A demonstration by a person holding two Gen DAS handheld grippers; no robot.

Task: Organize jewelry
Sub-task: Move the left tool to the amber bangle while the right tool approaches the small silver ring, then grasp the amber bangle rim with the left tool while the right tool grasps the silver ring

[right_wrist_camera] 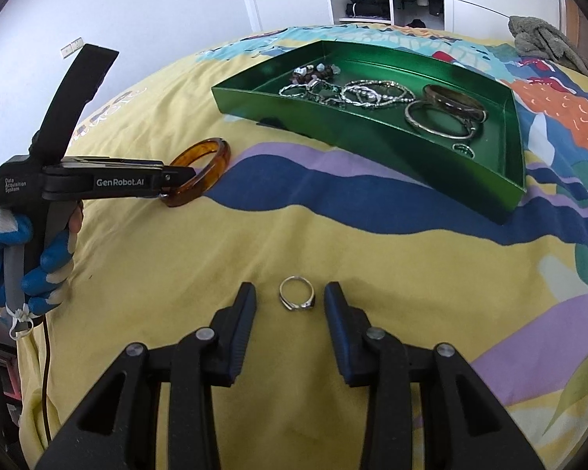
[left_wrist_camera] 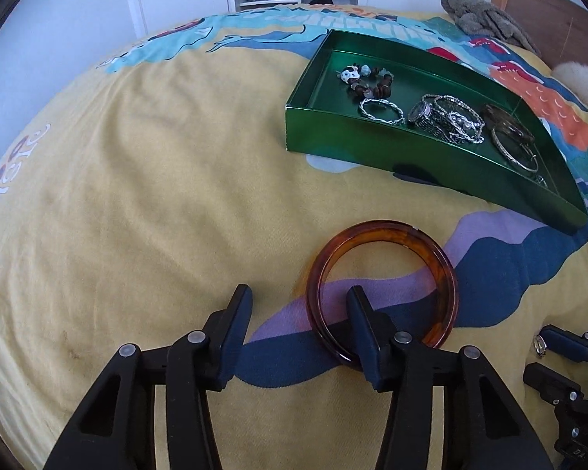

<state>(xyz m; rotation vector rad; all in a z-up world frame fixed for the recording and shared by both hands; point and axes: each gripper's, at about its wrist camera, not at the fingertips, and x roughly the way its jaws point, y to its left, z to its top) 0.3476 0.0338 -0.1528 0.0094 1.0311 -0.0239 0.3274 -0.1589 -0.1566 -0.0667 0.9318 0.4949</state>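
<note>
Amber bangle (left_wrist_camera: 382, 286) (rim straddled), L gripper (left_wrist_camera: 300, 301).

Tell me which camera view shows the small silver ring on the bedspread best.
The right wrist view: the silver ring lies whole and sharp on the yellow bedspread, between the open fingers of the right gripper, untouched. The left wrist view shows only a small glint of it at its right edge, beside the right gripper's fingertips.

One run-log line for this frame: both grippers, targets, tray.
left gripper: open, one finger inside amber bangle | right gripper: open, straddling silver ring on bedspread | green tray: holds bracelets, watch
</note>
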